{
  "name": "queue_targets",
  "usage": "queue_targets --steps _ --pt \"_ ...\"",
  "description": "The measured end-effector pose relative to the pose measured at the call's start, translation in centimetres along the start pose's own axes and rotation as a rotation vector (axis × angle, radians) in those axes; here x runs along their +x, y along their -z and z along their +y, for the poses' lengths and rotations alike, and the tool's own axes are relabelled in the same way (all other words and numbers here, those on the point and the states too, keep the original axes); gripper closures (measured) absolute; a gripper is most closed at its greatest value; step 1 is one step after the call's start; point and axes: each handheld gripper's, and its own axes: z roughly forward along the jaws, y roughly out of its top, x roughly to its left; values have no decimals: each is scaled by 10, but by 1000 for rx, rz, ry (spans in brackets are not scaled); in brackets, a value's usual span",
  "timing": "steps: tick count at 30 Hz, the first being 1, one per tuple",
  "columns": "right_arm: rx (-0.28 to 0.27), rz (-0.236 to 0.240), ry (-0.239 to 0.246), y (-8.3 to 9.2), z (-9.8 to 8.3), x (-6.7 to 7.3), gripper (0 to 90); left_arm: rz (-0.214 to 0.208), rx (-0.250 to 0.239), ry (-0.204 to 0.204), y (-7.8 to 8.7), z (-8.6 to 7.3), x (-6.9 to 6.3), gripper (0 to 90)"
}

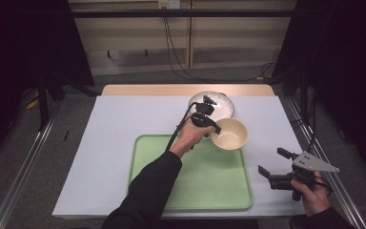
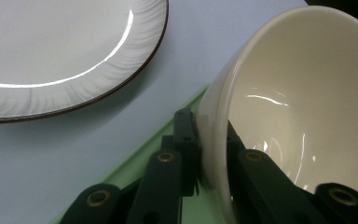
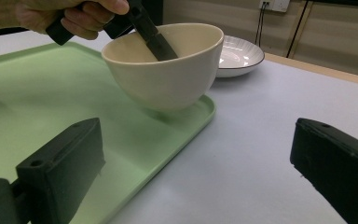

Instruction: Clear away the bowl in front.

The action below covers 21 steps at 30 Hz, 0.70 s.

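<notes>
A cream bowl (image 1: 230,134) hangs tilted just above the far right corner of the green tray (image 1: 205,181). My left gripper (image 1: 211,128) is shut on the bowl's rim, one jaw inside and one outside; the left gripper view shows the bowl (image 2: 298,107) pinched between the jaws. From the right gripper view the bowl (image 3: 168,79) floats slightly above the tray (image 3: 51,102). My right gripper (image 1: 272,162) stands open and holds nothing, to the right of the tray near the table's front right.
A white plate with a dark rim (image 1: 224,101) lies behind the tray at the back of the white table cover (image 1: 114,129). Metal rails run along both table sides. Cables hang at the back wall.
</notes>
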Motion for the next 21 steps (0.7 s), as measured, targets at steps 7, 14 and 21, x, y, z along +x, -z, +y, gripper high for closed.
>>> queue_targets --steps 7,14,21 --pt "3 -1 -7 0 0 0 23 9 31 19 -12 -2 1 840" --pt "5 1 -6 0 0 1 23 31 32 26 -18 -3 5 840" --pt "7 1 -6 0 0 1 23 39 39 9 -18 -3 3 837"
